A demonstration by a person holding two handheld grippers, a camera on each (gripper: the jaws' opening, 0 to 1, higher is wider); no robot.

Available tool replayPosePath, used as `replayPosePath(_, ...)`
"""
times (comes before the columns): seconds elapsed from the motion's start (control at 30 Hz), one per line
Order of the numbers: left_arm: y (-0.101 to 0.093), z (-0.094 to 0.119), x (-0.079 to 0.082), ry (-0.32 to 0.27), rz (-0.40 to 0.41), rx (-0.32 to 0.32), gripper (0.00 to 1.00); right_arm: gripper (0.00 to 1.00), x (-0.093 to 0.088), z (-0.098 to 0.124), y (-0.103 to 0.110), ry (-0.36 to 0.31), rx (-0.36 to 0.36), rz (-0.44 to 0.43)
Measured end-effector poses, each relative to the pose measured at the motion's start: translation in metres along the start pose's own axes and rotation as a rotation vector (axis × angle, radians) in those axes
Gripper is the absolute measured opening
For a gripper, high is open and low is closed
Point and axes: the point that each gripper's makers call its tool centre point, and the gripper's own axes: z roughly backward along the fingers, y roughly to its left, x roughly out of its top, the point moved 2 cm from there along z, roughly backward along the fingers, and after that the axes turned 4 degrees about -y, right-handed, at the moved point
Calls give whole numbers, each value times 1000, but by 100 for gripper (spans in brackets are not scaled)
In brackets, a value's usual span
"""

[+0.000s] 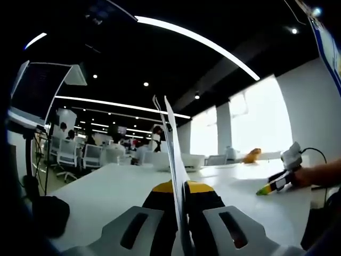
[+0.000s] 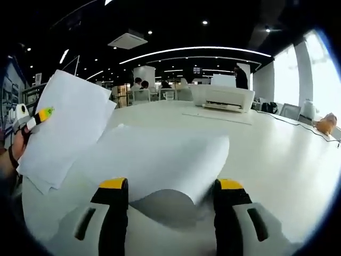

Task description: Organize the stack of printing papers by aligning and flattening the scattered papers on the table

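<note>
In the left gripper view, the left claw (image 1: 182, 205) is pinched narrow on a few sheets (image 1: 173, 141) held edge-on. They stand upright from the jaws, well above the white bench (image 1: 106, 186). Seen end-on they are a thin line, so I cannot count them, and their faces are hidden. The right claw (image 1: 266, 188) shows at the right over the bench, a hand behind it; whether it is spread cannot be told here.

In the right gripper view, the right claw (image 2: 173, 186) stands wide, gripping nothing. Between and just beyond its jaws a curled sheet (image 2: 165, 160) lies on the bench, its near edge arched up with a shadow beneath. To the left the held sheets fan out broad and flat, and the left claw sits at their far left edge. A printer (image 2: 224, 97) stands well beyond.

Paper like this is light, limp and slick, and it creases easily. A corner pinch lets it droop, so I judge a grip at mid-edge steadier. The curl would need pressing flat before squaring. What lies beneath it is hidden.
</note>
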Motion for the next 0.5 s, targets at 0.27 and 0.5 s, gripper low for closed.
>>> replayPosePath(0.27,0,0,0,-1,0,-1,8,37,2,1,5,-4,35,24)
replayPosePath(0.5,0,0,0,-2,1,-1,8,20,2,4,11,-4,69,50)
